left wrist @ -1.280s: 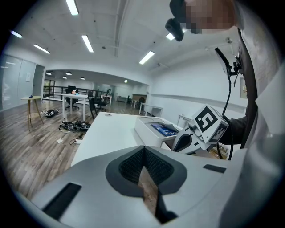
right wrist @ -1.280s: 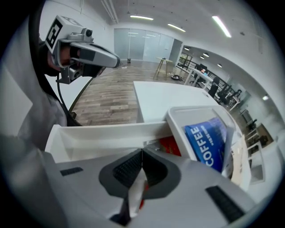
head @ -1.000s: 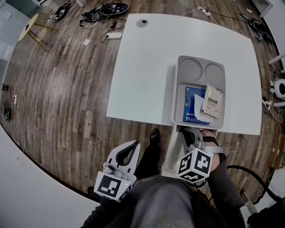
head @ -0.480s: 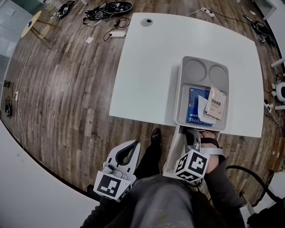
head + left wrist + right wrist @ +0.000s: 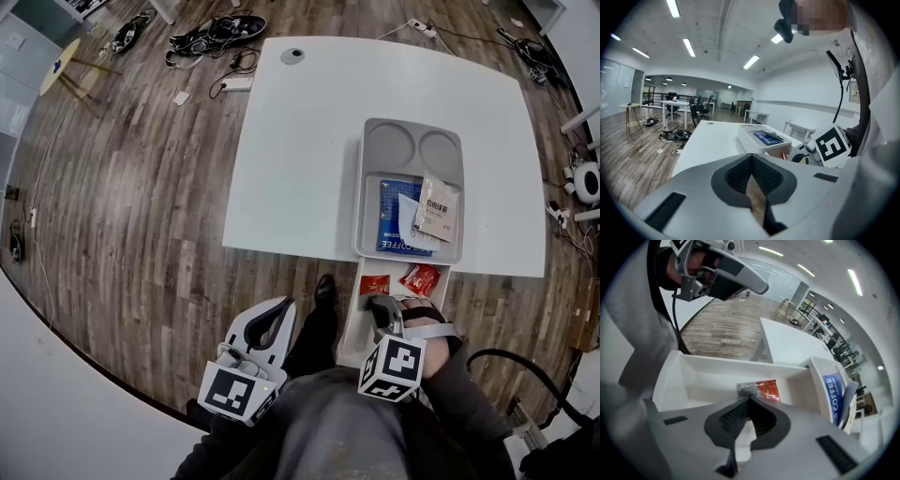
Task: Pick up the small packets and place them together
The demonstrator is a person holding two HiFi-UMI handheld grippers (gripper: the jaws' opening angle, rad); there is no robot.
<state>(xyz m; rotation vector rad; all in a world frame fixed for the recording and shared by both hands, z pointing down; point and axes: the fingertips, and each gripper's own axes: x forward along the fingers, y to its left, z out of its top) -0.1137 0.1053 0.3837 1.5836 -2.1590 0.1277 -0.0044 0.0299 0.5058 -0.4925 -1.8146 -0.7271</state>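
Observation:
A white drawer (image 5: 349,337) stands pulled out under the table's near edge. Two small red packets lie in it. One red packet (image 5: 374,285) sits at the tips of my right gripper (image 5: 373,302). In the right gripper view the jaws are closed on that packet's (image 5: 765,390) silver end. The other red packet (image 5: 419,278) lies to its right, apart. A grey tray (image 5: 370,187) on the table holds a blue coffee packet (image 5: 392,211) and a white packet (image 5: 437,208). My left gripper (image 5: 286,303) hangs shut and empty over the floor, left of the drawer.
The white table (image 5: 300,141) stretches beyond the tray. The person's legs and a shoe (image 5: 324,286) are between the two grippers. Cables and a power strip (image 5: 216,28) lie on the wooden floor beyond the table. A small round side table (image 5: 58,58) stands far left.
My right gripper has shifted left and a little toward the person inside the drawer, and the two red packets now show. The left gripper has kept still.

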